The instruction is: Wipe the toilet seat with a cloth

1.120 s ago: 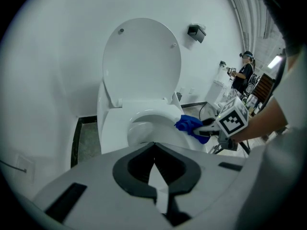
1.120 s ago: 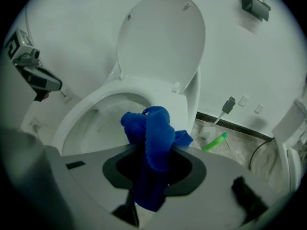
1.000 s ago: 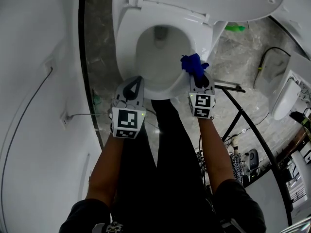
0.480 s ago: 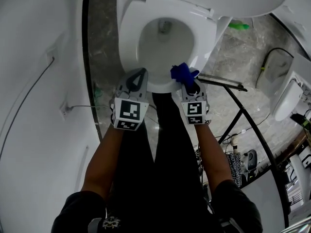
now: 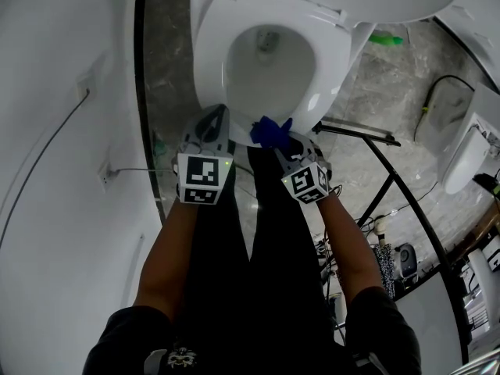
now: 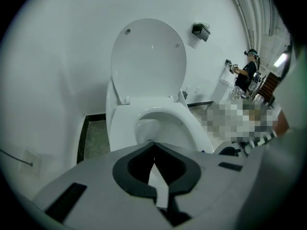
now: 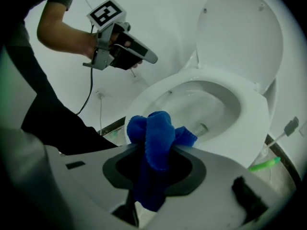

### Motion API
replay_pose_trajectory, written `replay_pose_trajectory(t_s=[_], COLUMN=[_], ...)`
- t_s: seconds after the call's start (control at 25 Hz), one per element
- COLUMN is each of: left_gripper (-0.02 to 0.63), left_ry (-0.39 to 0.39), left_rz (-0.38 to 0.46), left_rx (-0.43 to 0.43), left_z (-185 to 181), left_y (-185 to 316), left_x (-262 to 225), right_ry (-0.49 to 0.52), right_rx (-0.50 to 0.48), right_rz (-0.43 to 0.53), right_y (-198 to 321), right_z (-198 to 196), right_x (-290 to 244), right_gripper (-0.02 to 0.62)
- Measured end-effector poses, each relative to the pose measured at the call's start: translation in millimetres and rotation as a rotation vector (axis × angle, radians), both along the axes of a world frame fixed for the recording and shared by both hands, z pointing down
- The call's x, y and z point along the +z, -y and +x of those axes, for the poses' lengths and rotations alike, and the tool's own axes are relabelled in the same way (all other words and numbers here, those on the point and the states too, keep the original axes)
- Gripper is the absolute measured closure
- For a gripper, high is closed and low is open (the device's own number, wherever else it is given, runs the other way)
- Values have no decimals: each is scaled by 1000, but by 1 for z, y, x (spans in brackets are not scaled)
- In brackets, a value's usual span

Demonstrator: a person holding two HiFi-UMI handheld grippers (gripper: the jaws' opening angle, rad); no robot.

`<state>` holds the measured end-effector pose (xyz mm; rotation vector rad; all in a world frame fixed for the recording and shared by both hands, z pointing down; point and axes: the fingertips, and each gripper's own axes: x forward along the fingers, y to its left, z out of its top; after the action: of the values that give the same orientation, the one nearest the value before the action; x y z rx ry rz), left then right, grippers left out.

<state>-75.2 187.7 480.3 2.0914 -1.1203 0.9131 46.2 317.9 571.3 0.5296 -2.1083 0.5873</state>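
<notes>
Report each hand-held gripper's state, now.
Left hand-held gripper: closed, holding nothing.
Right hand-held gripper: closed on the blue cloth.

Left tool [image 5: 220,112] closed, empty; right tool [image 5: 283,141] clamps cloth [image 5: 268,130].

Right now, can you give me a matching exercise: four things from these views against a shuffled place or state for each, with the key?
Things:
1. blue cloth
2. toilet lid
3. left gripper
4. green object

Places or states:
A. raised upright
B. lying on the floor
C. shut, nothing held
D. clamped in the right gripper

Pairs: 1-D, 2-A, 3-C, 4-B.
</notes>
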Motion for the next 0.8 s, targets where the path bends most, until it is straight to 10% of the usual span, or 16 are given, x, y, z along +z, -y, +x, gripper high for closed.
replay_pose_trajectory(t_s=[0.52,0.8], left_gripper=[597,595], left_ry=[24,28], left_rz=[-10,-12], left_rx=[-114,-169], left_z=[-47,-75], left_y=[-14,-17], left_x=[6,4], right_ry=[35,70], right_rx=[-412,-447], right_rz=[96,90], right_y=[-16,5], right_z=[-96,-144], right_x=[0,-1], right_gripper=[482,482])
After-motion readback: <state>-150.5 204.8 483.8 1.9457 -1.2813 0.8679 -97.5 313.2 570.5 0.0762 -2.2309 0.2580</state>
